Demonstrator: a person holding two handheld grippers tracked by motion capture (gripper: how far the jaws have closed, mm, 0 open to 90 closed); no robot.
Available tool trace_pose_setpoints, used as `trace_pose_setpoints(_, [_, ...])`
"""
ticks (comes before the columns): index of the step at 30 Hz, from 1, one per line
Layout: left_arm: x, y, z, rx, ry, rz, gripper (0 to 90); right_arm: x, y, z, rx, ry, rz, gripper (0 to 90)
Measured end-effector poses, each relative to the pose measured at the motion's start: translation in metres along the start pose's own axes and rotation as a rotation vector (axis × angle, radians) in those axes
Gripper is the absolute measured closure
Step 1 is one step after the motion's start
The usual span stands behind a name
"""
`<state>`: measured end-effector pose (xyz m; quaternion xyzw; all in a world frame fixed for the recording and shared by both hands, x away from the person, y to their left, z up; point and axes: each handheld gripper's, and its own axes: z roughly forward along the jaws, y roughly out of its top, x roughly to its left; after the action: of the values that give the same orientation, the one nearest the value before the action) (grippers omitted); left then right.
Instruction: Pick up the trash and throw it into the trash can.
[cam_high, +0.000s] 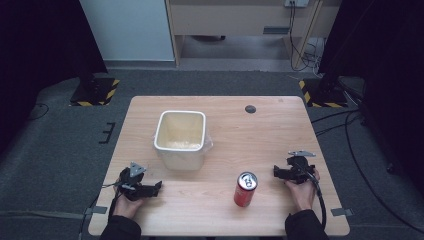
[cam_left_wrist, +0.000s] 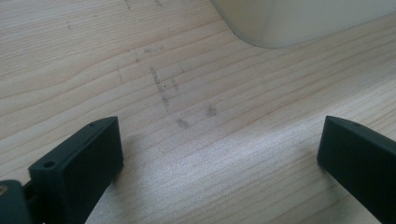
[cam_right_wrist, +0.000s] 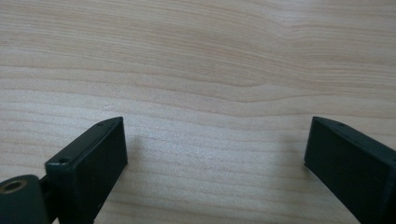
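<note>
A red drinks can (cam_high: 245, 189) stands upright near the front of the wooden table (cam_high: 240, 125), right of centre. A white square bin (cam_high: 180, 138) with a clear liner sits at the middle left; its lower wall (cam_left_wrist: 299, 21) appears at the top of the left gripper view. My left gripper (cam_high: 159, 187) rests low at the front left, jaws wide open over bare wood (cam_left_wrist: 219, 140). My right gripper (cam_high: 276, 172) lies at the front right, a little right of the can, jaws wide open with only wood (cam_right_wrist: 215, 140) between them.
A small dark round hole (cam_high: 250, 109) marks the table's far side. Grey carpet surrounds the table, with black stands on yellow-black striped bases (cam_high: 95, 92) at the far corners and cables (cam_high: 350, 130) on the right floor.
</note>
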<state>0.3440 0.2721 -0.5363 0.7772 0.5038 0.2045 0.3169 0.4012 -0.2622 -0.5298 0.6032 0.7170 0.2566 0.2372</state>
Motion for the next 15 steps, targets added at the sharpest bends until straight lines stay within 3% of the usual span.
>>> trace_pose_setpoints(3, [0.000,0.000,0.000,0.000,0.000,0.000,0.0,0.000,0.001,-0.005,-0.019,0.008,-0.005,8.1])
trace_pose_setpoints(4, [0.000,0.000,0.000,0.000,0.000,0.000,0.0,0.000,0.003,-0.012,-0.061,0.063,0.010,9.8])
trace_pose_setpoints(7, [0.000,0.000,0.000,0.000,0.000,0.000,0.0,0.001,0.005,-0.021,-0.119,0.105,0.024,11.0])
trace_pose_setpoints(9, [0.000,0.000,0.000,0.000,0.000,-0.001,0.0,0.000,0.008,-0.036,-0.210,0.163,0.047,11.2])
trace_pose_setpoints(11, [0.000,0.000,0.000,0.000,0.000,-0.001,0.0,-0.001,0.009,-0.040,-0.222,0.170,0.043,9.9])
trace_pose_setpoints(12, [0.000,0.000,0.000,0.000,0.000,0.000,0.0,-0.002,0.013,-0.052,-0.263,0.187,0.036,9.2])
trace_pose_setpoints(15, [0.000,0.000,0.000,0.000,0.000,0.000,0.0,-0.004,0.014,-0.065,-0.333,0.213,0.029,9.2])
